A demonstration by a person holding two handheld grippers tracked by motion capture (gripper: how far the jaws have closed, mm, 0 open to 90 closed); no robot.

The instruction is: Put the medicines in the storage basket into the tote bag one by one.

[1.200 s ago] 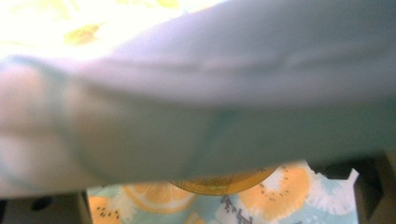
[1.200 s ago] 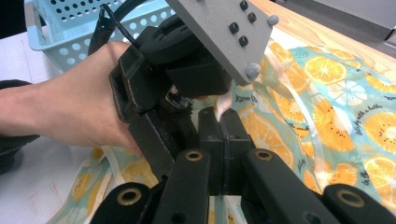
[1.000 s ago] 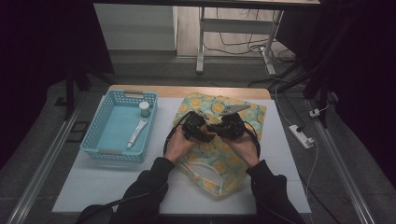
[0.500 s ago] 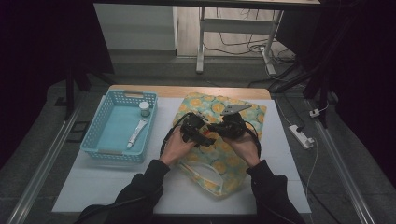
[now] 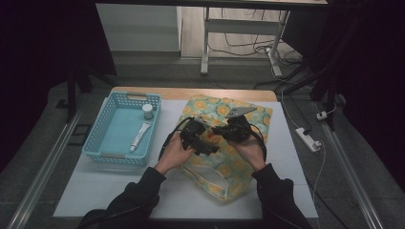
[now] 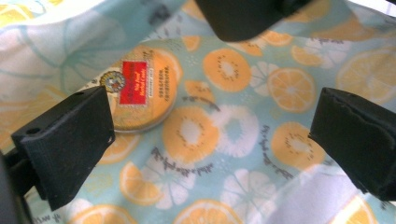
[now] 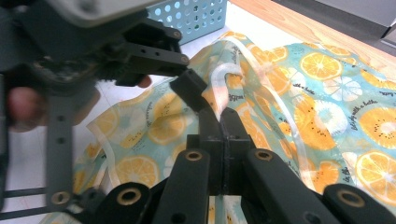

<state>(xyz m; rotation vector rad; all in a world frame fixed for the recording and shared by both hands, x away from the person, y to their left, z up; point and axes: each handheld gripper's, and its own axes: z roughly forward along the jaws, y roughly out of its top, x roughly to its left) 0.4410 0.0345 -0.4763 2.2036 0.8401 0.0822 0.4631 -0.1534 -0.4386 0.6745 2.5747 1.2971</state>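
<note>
A teal cloth bag printed with orange slices lies on the white table. In the left gripper view a round orange tin with a red label rests on the bag's fabric. My left gripper hovers over it; its jaws have just been opening and stand wide with nothing between them. In the high view the left gripper sits close beside the right gripper. My right gripper is shut on the bag's clear-trimmed rim and holds it lifted.
A light blue basket stands left of the bag, with a small white jar and a white tube inside. A white power strip lies off the table's right edge. Bare white table lies at the front left.
My left gripper has opened and drawn slightly up and to the left, away from the right one. The right gripper has kept still on the bag's rim.
</note>
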